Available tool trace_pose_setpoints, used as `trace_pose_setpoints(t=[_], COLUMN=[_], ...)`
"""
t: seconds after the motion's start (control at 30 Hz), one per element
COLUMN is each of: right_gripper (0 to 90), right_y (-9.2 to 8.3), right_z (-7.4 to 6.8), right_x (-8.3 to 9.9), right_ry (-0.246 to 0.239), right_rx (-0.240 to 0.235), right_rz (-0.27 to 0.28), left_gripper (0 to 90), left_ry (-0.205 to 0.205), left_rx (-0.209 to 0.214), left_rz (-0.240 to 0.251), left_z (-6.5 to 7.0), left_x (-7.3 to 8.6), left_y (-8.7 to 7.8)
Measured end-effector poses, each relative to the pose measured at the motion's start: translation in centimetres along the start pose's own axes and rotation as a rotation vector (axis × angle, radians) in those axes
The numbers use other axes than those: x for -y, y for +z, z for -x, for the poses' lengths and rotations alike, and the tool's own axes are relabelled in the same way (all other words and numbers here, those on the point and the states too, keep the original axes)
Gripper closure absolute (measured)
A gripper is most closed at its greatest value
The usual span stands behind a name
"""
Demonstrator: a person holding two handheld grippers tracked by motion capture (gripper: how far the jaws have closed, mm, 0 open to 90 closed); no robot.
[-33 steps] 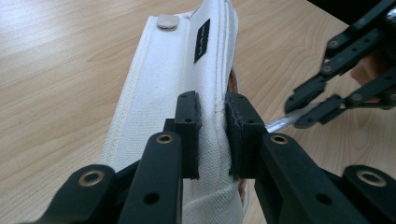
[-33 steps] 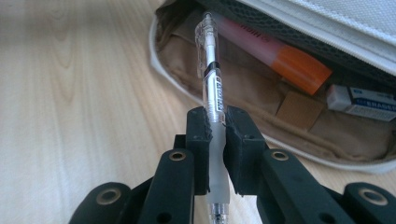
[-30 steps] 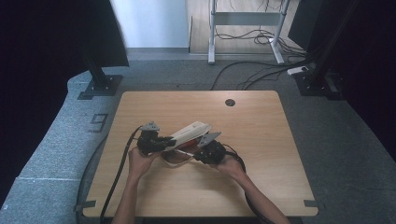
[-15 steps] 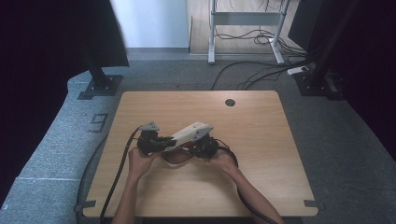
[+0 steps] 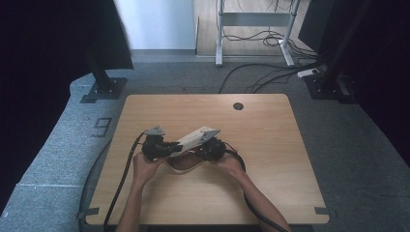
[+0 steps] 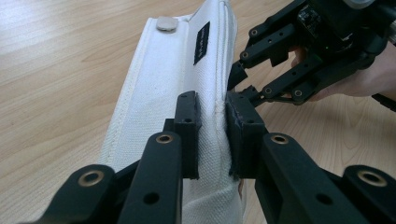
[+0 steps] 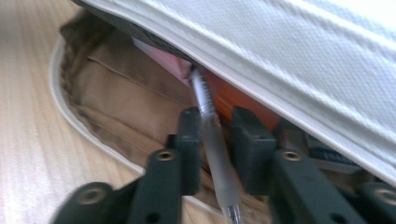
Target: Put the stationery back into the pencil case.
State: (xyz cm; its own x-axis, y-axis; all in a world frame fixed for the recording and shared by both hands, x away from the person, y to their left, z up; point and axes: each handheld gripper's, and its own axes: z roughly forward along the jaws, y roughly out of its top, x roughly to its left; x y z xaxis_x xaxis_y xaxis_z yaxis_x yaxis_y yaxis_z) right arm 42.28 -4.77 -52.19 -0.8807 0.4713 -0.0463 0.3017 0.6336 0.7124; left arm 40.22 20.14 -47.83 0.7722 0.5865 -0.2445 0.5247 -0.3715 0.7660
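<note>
Right gripper (image 5: 209,149) has shifted a little left since the earlier frame, in toward the left gripper (image 5: 155,147), and its jaws have just been opening. A clear pen (image 7: 211,140) lies between them, tip poked into the pouch mouth; the gap beside the pen on one side says the pads no longer press it.

Nearest in the high view: both forearms come up from the bottom edge, hands (image 5: 145,166) side by side just short of mid-counter (image 5: 270,145).

Left gripper jaws are clamped on the white canvas flap (image 6: 187,79) of the pencil case (image 5: 196,140), pinching its stitched seam and holding it lifted and tilted. The left gripper view shows a snap button (image 6: 167,23) and a small black label (image 6: 201,42) farther up the flap, with the right gripper just beyond it at right.

Under the flap, the right gripper view shows the brown lining (image 7: 116,98) open, with something pink and orange inside, too blurred to name.

Farther off: round cable hole (image 5: 238,106) near the counter's far edge, then grey carpet (image 5: 58,145), cables and a metal frame (image 5: 251,24).
</note>
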Motion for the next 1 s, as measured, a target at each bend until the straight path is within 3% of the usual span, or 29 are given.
trace_pose_setpoints(t=[0.17,0.37,0.67,0.83,1.0], right_gripper=[60.0,57.9,56.7,69.6,76.2], right_y=[-0.4,-1.2,-2.2,-2.2,-1.9], right_z=[0.3,0.7,1.9,2.1,2.0], right_x=[0.7,1.6,3.1,3.3,3.2], right_ry=[0.012,0.010,0.058,0.077,0.082], right_rx=[0.014,0.033,0.071,0.062,0.039], right_rz=[-0.011,-0.022,-0.037,-0.038,-0.038], left_gripper=[75.7,75.6,75.5,75.4,75.3], left_ry=[-0.002,-0.001,-0.002,-0.003,-0.002], left_rx=[0.004,0.006,0.009,0.009,0.010], left_rz=[-0.003,-0.006,-0.010,-0.010,-0.011], left_z=[-0.1,-0.1,-0.1,-0.1,-0.1], left_x=[0.1,0.1,0.1,0.1,0.1], left_y=[0.0,0.1,0.1,0.1,0.2])
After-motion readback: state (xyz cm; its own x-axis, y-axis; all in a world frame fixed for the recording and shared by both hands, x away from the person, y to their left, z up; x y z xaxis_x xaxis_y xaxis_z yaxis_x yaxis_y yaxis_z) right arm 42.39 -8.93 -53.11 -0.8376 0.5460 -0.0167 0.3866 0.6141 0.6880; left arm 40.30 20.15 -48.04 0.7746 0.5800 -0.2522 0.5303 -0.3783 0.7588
